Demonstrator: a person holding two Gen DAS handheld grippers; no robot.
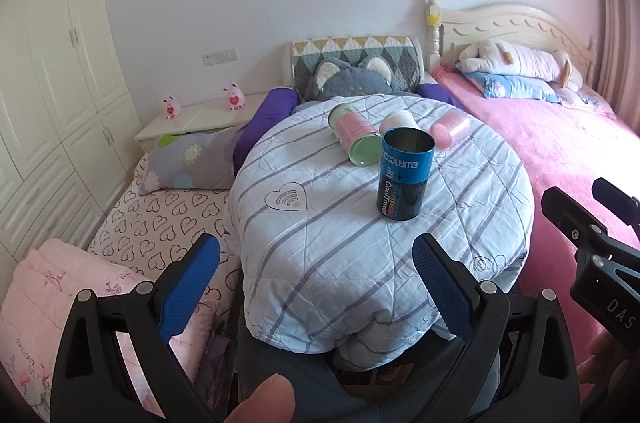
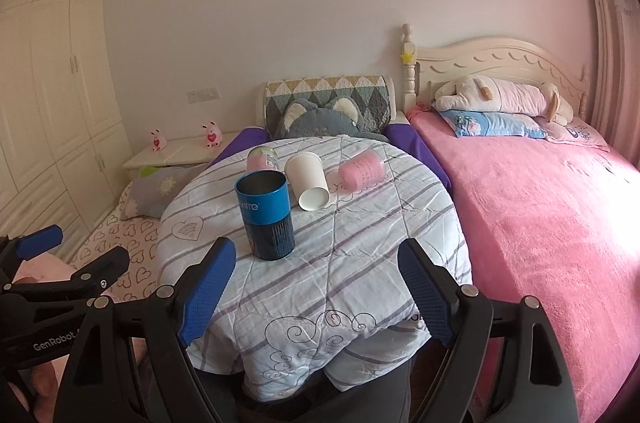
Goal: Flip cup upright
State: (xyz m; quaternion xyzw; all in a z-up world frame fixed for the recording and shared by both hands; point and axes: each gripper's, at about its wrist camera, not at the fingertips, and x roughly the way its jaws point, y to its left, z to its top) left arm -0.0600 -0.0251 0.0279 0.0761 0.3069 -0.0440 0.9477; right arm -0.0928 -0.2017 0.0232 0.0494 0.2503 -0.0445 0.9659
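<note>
A blue tin cup (image 1: 405, 175) (image 2: 266, 215) stands upright, open end up, on the round striped-cloth table (image 1: 360, 243) (image 2: 320, 263). Behind it three cups lie on their sides: a pink and green one (image 1: 354, 139) (image 2: 262, 159), a white paper one (image 1: 398, 122) (image 2: 308, 180) and a pink one (image 1: 451, 129) (image 2: 362, 169). My left gripper (image 1: 320, 263) is open and empty, near the table's front edge. My right gripper (image 2: 316, 275) is open and empty, just short of the blue cup, and shows at the right edge of the left wrist view (image 1: 592, 235).
A pink bed (image 2: 540, 215) with pillows and a plush toy lies to the right. A narrower bed with heart-print sheet (image 1: 160, 219) and a grey plush (image 1: 352, 79) lies left and behind. A nightstand (image 1: 200, 119) and wardrobes (image 1: 52, 83) stand at the left.
</note>
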